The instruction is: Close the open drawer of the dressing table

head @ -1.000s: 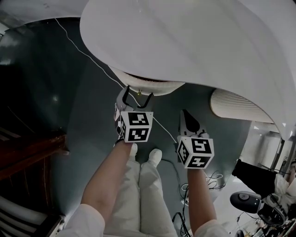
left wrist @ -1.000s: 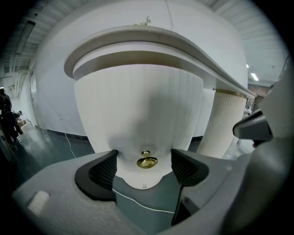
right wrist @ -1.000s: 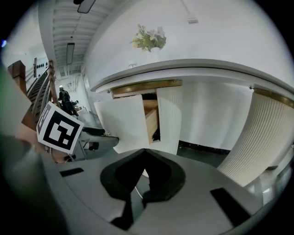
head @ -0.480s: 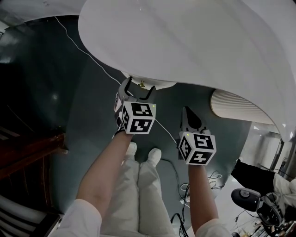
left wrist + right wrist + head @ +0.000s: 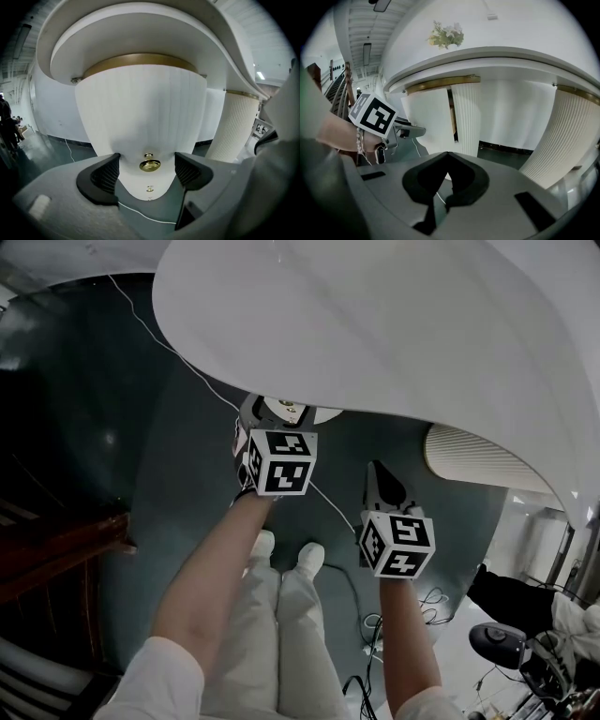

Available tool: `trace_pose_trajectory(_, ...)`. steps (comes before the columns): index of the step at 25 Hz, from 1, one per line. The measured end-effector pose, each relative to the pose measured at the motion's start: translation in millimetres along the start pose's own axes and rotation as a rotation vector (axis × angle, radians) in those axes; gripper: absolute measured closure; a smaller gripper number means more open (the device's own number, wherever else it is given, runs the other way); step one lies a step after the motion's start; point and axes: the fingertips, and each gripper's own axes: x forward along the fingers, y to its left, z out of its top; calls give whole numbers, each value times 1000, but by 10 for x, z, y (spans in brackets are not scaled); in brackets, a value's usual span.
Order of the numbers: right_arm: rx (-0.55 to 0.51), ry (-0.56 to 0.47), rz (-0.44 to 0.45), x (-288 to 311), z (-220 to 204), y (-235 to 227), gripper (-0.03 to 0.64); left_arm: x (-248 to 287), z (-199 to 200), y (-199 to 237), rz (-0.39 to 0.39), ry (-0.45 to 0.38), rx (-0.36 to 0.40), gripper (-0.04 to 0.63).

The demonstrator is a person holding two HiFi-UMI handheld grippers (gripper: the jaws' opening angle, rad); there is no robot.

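The dressing table's white top fills the upper head view. Only a sliver of the rounded drawer front shows below its edge. In the left gripper view that ribbed white drawer front sits under a brass band, its brass knob low in the middle. My left gripper is open, one jaw on each side of the knob, close to the drawer front. It also shows as the left gripper in the head view. My right gripper hangs shut and empty to the right, the right gripper pointing at the table base.
A ribbed white column stands at the right under the table top. A thin white cable runs across the dark floor. Dark wooden furniture is at the left. Equipment and cables lie at the lower right. A flower bunch sits on top.
My left gripper has moved forward toward the table, and the drawer front has slid in under the table top, so less of it shows. The right gripper has barely moved.
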Motion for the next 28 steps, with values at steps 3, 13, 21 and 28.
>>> trace_pose_trajectory(3,1,3,-1,3,-8,1,623,36,32,14,8,-4,-10,216)
trace_pose_trajectory(13,3,16,-7,31,-65,-61,623,146,116,14,23,-67,3,216)
trace_pose_trajectory(21,-8,3,-11,107,-57,-71,623,155,158,29,21,-186,19,216)
trace_pose_trajectory(28,-31,-35,-24,206,-38,-34,623,131,142,41,21,-292,20,216)
